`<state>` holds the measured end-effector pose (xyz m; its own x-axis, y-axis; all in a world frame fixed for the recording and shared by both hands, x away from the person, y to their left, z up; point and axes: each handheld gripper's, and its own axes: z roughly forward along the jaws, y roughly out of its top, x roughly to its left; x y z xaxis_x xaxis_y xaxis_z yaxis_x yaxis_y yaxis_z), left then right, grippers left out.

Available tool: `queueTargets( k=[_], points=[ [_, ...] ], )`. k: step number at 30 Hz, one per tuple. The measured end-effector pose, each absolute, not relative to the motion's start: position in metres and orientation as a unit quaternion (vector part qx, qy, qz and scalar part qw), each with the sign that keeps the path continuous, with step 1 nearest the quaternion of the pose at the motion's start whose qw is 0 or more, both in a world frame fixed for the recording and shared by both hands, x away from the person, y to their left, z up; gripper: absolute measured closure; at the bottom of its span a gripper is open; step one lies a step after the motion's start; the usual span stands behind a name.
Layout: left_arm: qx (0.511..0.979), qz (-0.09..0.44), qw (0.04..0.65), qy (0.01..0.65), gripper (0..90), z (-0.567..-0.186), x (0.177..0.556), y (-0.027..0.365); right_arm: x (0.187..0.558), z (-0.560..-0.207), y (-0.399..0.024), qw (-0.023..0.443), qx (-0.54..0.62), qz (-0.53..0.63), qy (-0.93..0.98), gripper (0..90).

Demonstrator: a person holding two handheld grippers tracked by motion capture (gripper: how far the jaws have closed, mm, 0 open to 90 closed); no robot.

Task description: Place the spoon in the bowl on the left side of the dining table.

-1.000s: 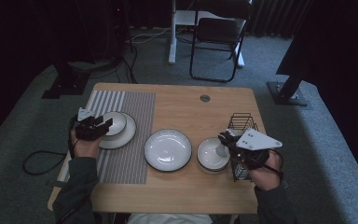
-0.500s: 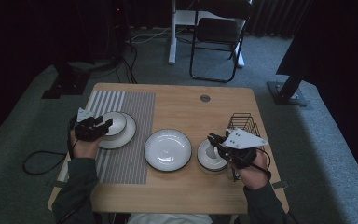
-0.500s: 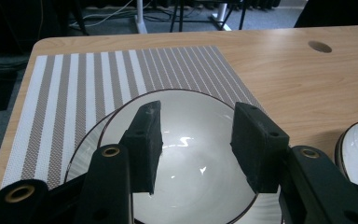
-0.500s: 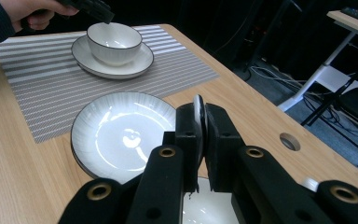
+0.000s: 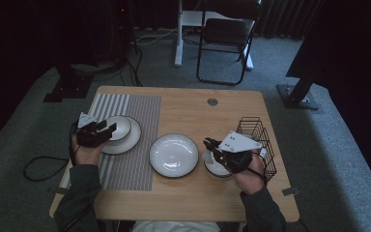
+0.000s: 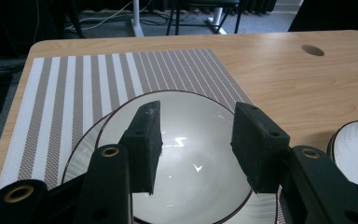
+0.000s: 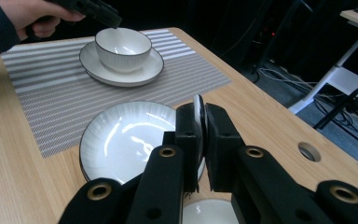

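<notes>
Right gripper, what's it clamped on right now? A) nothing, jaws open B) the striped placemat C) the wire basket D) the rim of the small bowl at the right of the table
D: in the right gripper view the right gripper has its jaws shut on the thin white rim of the small bowl.

We list: surface [image 5: 183,108], matt pale wood; placemat [image 5: 140,116], woven striped cloth; bowl [image 6: 191,163], glossy white glaze; basket [image 5: 256,130], black wire.

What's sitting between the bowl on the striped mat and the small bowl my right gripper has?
In the high view, one empty white plate lies between the bowl on the mat and the small bowl gripped by the right gripper.
</notes>
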<state>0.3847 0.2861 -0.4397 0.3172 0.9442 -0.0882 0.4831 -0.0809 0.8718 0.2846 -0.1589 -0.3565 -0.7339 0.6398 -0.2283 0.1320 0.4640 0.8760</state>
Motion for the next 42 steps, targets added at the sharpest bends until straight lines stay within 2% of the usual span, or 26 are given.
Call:
queueTargets(
  k=[42],
  points=[
    [0.689, 0.285, 0.433, 0.506, 53.5, -0.435, 0.369, 0.282, 0.321, -0.363, -0.104, 0.257, 0.234, 0.484, 0.803, 85.0]
  ],
)
